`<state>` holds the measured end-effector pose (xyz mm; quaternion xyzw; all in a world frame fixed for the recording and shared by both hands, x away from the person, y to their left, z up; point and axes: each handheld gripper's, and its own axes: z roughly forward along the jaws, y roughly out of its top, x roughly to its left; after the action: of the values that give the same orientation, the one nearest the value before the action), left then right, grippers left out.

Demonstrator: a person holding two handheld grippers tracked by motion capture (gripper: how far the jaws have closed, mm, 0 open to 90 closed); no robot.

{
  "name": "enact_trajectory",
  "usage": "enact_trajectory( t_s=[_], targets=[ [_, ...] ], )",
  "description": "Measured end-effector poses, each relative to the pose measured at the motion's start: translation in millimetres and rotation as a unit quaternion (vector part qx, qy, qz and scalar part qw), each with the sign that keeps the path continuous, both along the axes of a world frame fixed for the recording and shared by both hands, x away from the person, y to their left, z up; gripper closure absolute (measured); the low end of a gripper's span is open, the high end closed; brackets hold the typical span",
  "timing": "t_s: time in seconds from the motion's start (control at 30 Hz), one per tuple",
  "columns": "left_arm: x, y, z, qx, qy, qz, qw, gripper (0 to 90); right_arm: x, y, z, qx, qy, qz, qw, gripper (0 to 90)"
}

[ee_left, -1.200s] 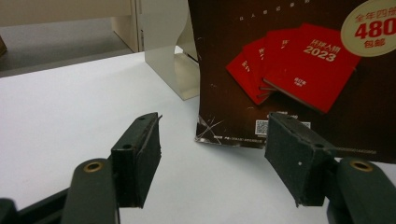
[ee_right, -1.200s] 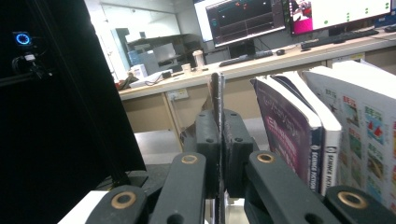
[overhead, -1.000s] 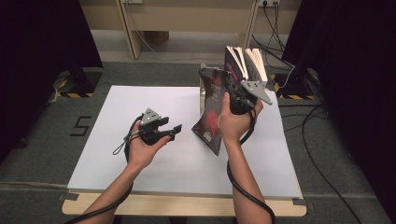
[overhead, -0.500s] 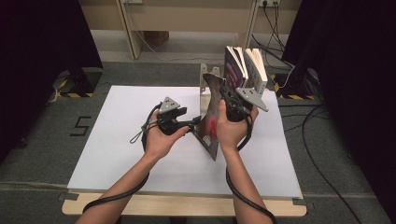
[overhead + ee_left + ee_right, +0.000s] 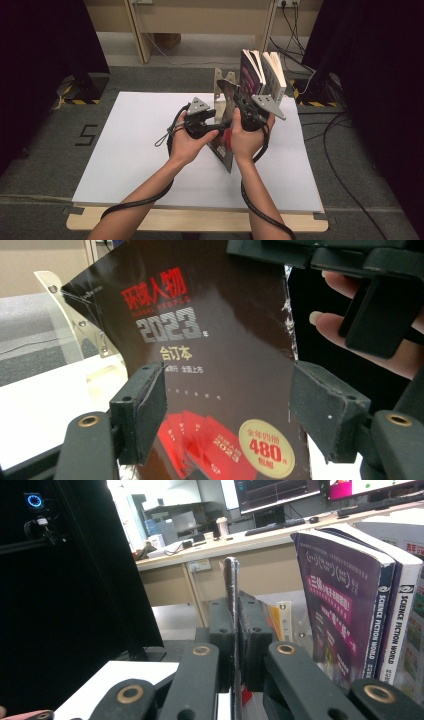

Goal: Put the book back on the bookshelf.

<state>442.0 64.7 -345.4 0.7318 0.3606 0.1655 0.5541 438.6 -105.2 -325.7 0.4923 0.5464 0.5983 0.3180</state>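
A dark magazine [image 5: 223, 146] with red and white print stands nearly upright above the white table sheet [image 5: 135, 155]. My right gripper [image 5: 237, 102] is shut on the magazine's edge, and in the right gripper view the thin edge [image 5: 231, 580] runs up between the pressed pads [image 5: 252, 630]. My left gripper [image 5: 216, 123] is close on the magazine's left, pointing at the cover. In the left gripper view its jaws stand open, one pad [image 5: 145, 407] on each side of the frame, with the cover [image 5: 210, 340] right in front and not pinched.
Two thick paperbacks, one purple [image 5: 340, 605] and one with a white spine [image 5: 402, 630], stand just right of the magazine at the table's back edge [image 5: 260, 75]. A clear plastic bookend [image 5: 218, 82] stands beside them. Black curtains flank the table, and cables lie on the floor.
My left gripper has moved right and up from the sheet's middle to the magazine's cover. The right hand has tipped the magazine more upright and stayed roughly in place.
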Motion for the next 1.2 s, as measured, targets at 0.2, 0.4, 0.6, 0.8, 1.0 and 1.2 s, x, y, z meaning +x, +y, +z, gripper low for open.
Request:
enact_trajectory(
  t_s=[0.2, 0.4, 0.6, 0.8, 1.0, 1.2],
  targets=[
    [1.3, -9.2, 1.4, -0.003, 0.004, -0.01, 0.9999, 30.4, -0.5, 1.0, 1.2, 0.001, 0.002, 0.003, 1.0, 86.9],
    [4.7, -16.9, 1.4, 0.004, 0.009, -0.012, 0.9999, 30.7, 0.6, 1.3, -0.8, -0.002, 0.006, 0.005, 1.0, 86.8],
    [10.3, -24.2, -2.1, 0.01, 0.011, -0.006, 0.9999, 32.5, 0.7, 1.0, 0.9, -0.003, 0.007, 0.007, 0.9999, 86.7],
    [12.5, -28.6, -5.1, 0.012, 0.015, -0.008, 0.9998, 38.2, 0.5, 1.5, 2.8, -0.004, 0.011, 0.014, 0.9998, 86.7],
    [11.6, -33.6, -6.4, 0.013, 0.016, -0.008, 0.9998, 46.8, 0.5, 2.3, 3.4, 0.001, 0.017, 0.02, 0.9997, 86.5],
    [9.2, -33.9, -5.9, 0.007, 0.029, 0.005, 0.9995, 54.7, 0.0, 4.3, 4.5, -0.002, 0.024, 0.024, 0.9994, 86.5]
  ],
)
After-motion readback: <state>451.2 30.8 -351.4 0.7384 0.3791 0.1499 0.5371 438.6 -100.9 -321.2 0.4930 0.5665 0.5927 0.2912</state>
